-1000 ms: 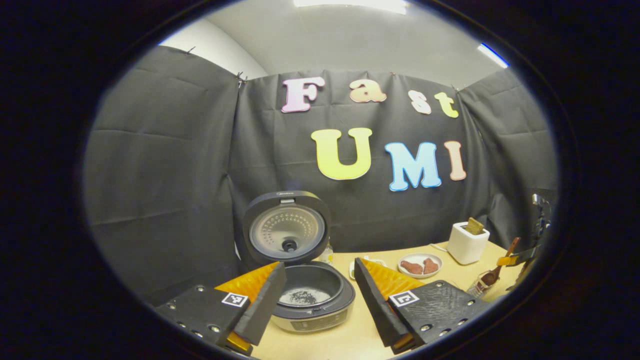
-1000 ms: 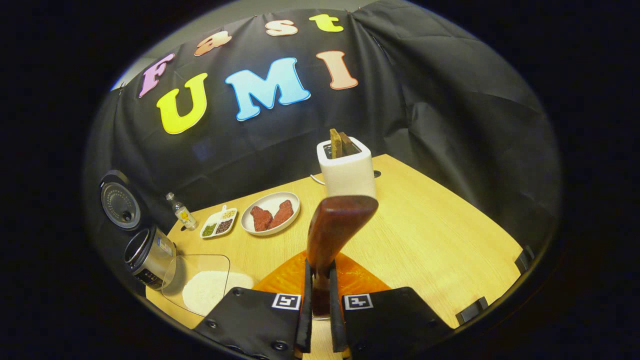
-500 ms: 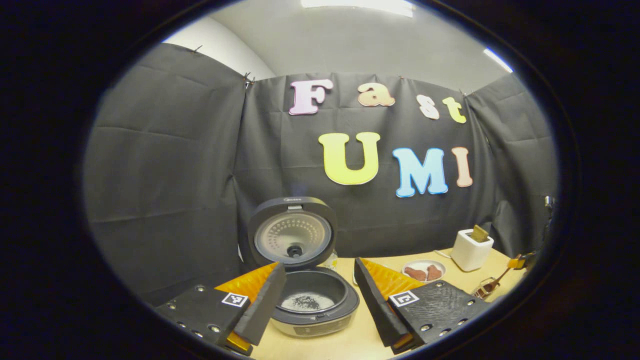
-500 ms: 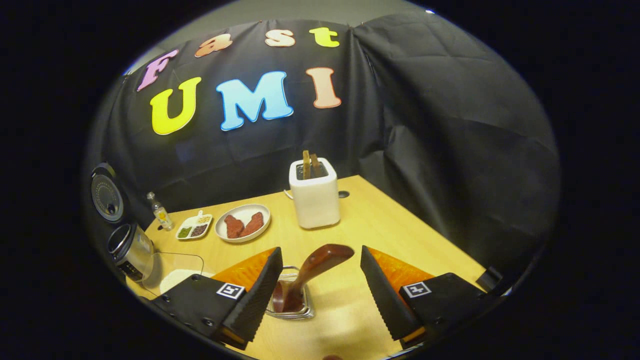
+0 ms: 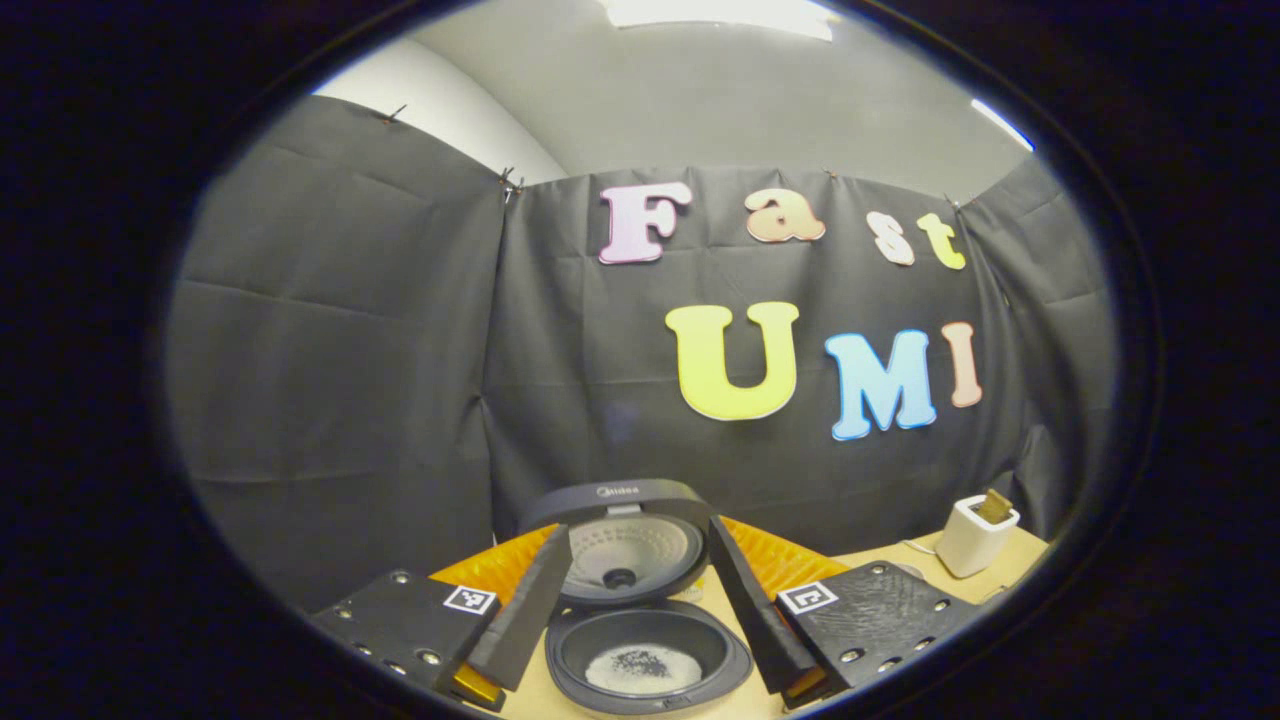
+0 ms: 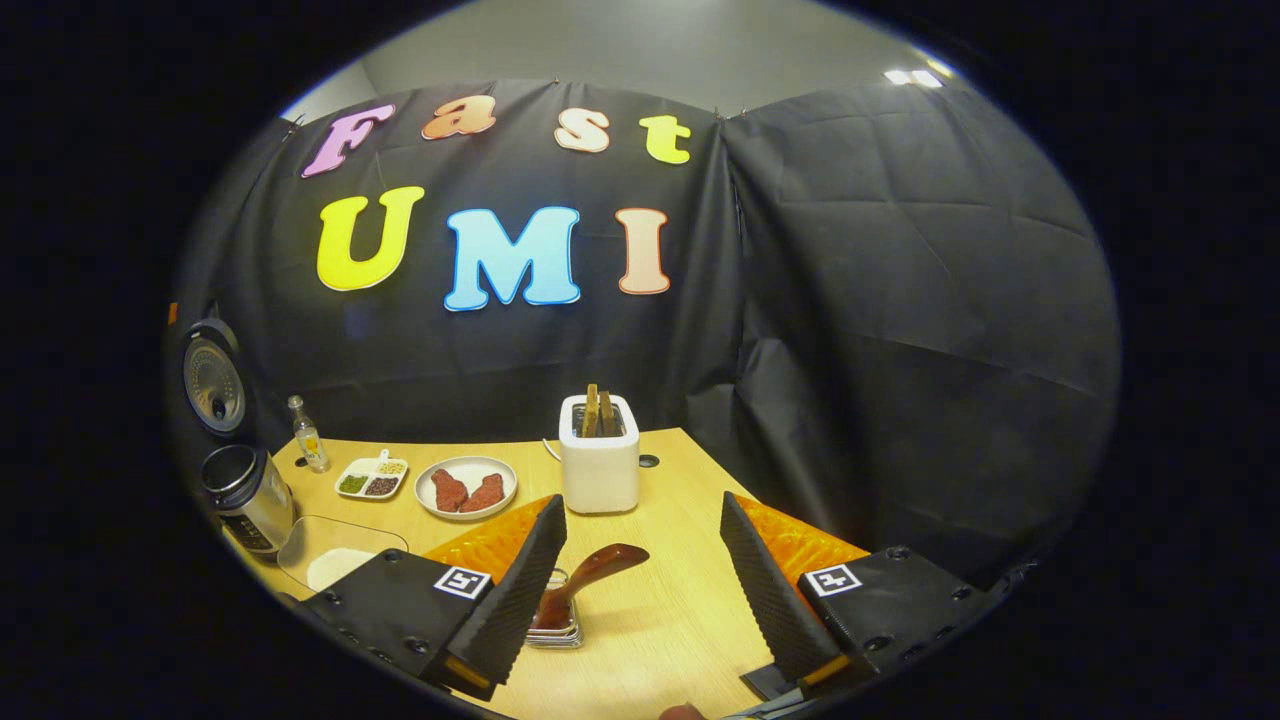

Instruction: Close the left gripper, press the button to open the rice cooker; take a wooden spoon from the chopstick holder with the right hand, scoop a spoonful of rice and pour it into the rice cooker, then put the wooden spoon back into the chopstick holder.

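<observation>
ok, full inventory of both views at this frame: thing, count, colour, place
rice cooker: 1, dark body, table's left end; lid up, white rice with dark grains inside
wooden spoon: 1, reddish brown, leaning in the chopstick holder
chopstick holder: 1, clear, near table edge, between the right gripper's fingers in the right gripper view
toaster: 1, white, back of table, two brown slices in its slots
plate: 1, white, left of toaster, two reddish pieces on it
divided dish: 1, white, left of plate, green and dark fillings
bottle: 1, clear, back left
clear container: 1, holds white rice, beside cooker
table: 1, light wood
left gripper: 1, open, holds nothing
right gripper: 1, open, holds nothing
</observation>
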Motion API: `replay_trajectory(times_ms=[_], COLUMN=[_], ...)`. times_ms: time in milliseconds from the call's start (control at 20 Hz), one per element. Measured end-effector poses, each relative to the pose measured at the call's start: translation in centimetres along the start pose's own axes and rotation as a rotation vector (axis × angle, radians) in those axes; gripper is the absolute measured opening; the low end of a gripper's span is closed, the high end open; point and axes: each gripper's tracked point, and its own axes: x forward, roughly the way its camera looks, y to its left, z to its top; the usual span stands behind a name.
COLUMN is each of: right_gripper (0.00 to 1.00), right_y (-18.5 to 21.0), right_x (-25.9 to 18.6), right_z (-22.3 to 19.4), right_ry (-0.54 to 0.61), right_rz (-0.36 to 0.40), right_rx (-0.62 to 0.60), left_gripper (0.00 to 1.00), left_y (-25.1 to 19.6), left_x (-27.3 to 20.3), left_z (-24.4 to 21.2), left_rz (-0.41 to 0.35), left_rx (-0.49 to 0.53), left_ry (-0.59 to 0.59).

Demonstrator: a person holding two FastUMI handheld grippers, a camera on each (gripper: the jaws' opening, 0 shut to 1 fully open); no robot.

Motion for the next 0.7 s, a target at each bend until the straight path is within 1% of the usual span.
replay_trajectory(times_ms=[150, 300, 450, 600, 700], right_gripper=[0.98, 0.98, 0.98, 0.98, 0.98], right_y=[0.4, 0.7, 0.9, 1.0, 1.1], right_x=[-1.2, -2.0, -2.5, -2.5, -2.6], right_z=[-0.3, -1.1, -1.7, -2.4, -2.9], right_ry=[-0.002, 0.012, 0.028, 0.040, 0.053], right_rz=[-0.011, -0.025, -0.041, -0.057, -0.062], right_rx=[0.001, -0.009, -0.005, -0.002, -0.005], left_gripper=[0.85, 0.85, 0.85, 0.84, 0.85], left_y=[0.3, 0.5, 1.3, 2.5, 2.8], left_x=[3.9, 7.6, 11.6, 15.2, 17.1], left_z=[0.4, 0.1, -0.1, -1.4, -2.3], left_rz=[0.006, 0.002, 0.016, 0.042, 0.047], left_rx=[0.007, -0.015, -0.041, -0.036, -0.031], left_ry=[0.026, 0.049, 0.068, 0.103, 0.126])
